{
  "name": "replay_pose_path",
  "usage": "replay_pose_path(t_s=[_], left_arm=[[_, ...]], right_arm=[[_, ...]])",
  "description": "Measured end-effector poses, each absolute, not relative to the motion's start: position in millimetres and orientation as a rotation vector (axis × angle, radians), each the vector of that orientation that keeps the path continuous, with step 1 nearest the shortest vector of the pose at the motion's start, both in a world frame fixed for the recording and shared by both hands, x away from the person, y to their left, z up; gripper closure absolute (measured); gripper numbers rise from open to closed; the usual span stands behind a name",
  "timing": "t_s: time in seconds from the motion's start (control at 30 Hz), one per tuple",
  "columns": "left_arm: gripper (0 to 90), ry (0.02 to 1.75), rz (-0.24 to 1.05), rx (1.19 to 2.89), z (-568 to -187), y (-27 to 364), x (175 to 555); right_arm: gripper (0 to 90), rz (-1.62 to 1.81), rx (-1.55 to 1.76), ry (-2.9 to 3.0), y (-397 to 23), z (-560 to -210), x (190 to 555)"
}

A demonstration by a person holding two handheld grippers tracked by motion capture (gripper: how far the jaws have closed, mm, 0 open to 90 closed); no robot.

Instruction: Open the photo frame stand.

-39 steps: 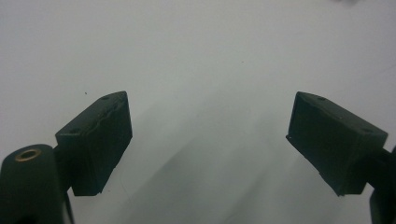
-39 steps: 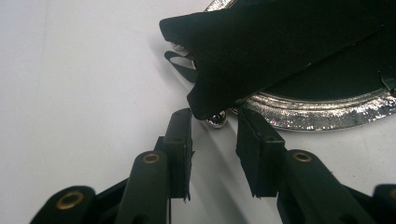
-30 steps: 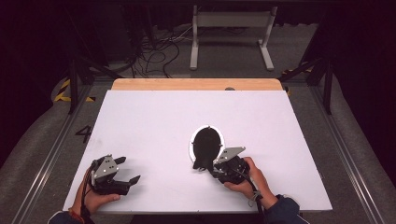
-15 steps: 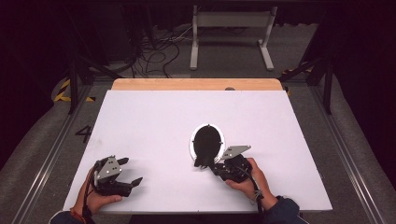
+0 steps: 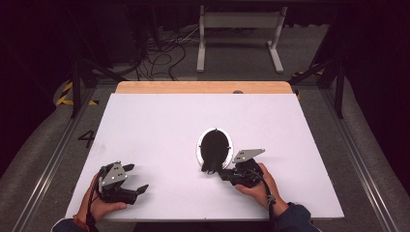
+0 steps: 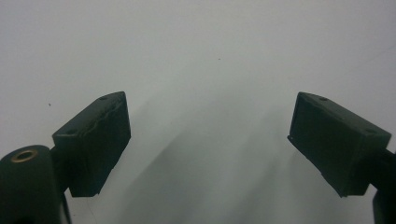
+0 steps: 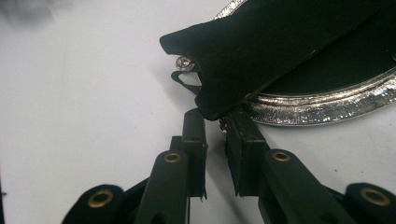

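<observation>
An oval frame lies face down mid-table, with a silver rim [image 5: 197,150] [image 7: 317,108] and a black back. Its black stand flap [image 7: 280,46] [image 5: 211,164] is lifted off the back and points toward my right gripper [image 5: 213,170] [image 7: 214,117]. The right jaws have just been closing. They stand a narrow gap apart, with the flap's lower corner between their tips and white table showing between the pads. My left gripper [image 5: 136,178] [image 6: 208,140] rests near the table's front left. It is open wide over bare table, with nothing between its pads.
The white table top [image 5: 159,125] has a wooden strip [image 5: 203,87] along its far edge. Beyond it on the floor stand a white metal stand [image 5: 239,29] and cables [image 5: 164,53]. A small metal hinge [image 7: 185,62] shows under the flap.
The right gripper's jaws have drawn closer together at the flap's corner. Both hands stay almost where they were.
</observation>
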State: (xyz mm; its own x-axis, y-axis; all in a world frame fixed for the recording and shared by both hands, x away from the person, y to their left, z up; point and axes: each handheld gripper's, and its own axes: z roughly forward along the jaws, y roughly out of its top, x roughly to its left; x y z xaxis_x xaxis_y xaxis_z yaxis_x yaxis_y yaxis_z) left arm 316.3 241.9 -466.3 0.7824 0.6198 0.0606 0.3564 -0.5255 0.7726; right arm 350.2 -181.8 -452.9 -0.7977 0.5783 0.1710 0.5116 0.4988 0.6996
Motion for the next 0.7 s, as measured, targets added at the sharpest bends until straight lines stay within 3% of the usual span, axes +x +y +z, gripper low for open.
replay_pose_path(t_s=[0.7], left_arm=[[13.2,0.727,0.438,2.216,-468.9,239.6,317.5]], right_arm=[[52.3,1.457,1.106,2.677,-184.5,-457.3,358.4]])
